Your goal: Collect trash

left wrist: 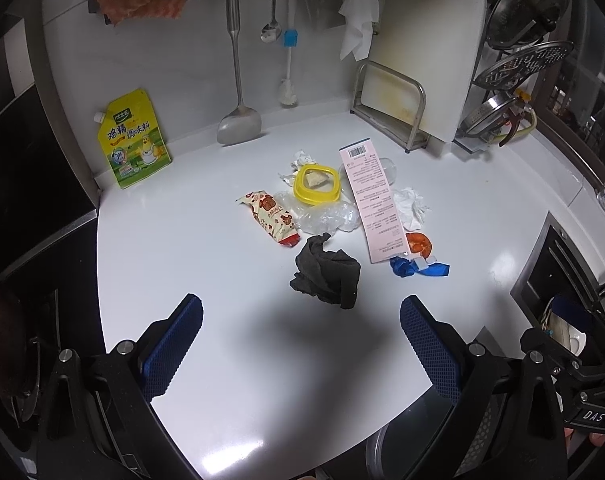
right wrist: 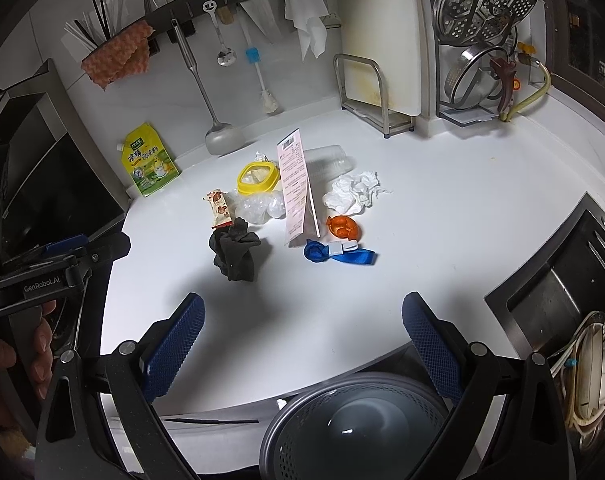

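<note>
"GenRobot.AI" marks the left hand-held gripper [right wrist: 102, 246]; the right one's [left wrist: 558, 340] tag apparently reads "DAS".

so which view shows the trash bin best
The right wrist view: the bin sits below the counter edge between the open right gripper, its perforated rim and inside visible. The left wrist view catches only a sliver of rim at the bottom.

The counter [left wrist: 174, 264] is white and glossy, throwing back the light, and the dark rag [left wrist: 328, 276] on it is matt, rumpled cloth. The tissue [right wrist: 354, 192] is crinkled paper, the bag [left wrist: 326, 216] thin clear plastic, the yellow ring [left wrist: 316, 184] smooth plastic, and the pink box [left wrist: 376, 200] flat printed card. The spatula [left wrist: 238, 120] looks like brushed metal, and the finger pads [right wrist: 174, 344] are blue with a rough grid texture.
</note>
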Demonstrator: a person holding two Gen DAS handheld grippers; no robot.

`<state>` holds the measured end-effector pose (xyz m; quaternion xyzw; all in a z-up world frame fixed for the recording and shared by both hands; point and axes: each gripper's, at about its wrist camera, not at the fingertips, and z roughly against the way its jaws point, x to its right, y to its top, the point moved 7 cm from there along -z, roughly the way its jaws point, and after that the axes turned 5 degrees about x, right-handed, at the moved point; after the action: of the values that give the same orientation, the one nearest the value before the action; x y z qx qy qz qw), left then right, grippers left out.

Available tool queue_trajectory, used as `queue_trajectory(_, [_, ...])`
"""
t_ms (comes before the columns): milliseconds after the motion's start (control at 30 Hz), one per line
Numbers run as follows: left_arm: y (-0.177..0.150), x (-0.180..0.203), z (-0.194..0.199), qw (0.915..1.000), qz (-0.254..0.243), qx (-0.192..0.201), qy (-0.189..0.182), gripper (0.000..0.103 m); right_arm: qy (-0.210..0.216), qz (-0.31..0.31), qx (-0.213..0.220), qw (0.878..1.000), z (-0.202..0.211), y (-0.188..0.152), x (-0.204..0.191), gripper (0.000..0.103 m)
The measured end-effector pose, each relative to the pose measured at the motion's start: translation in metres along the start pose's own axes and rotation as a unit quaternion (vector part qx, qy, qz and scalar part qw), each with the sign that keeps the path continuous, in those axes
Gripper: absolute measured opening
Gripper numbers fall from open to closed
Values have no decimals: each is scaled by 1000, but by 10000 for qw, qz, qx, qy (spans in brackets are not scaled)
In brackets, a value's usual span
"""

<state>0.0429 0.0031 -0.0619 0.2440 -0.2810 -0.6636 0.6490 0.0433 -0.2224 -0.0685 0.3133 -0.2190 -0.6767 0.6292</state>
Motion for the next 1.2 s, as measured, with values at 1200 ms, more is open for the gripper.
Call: queue_trajectory(1200, [-4, -7, -11, 9999, 14, -160, 1, 97, -50, -81, -148, 9998, -10, -6, 6, 94])
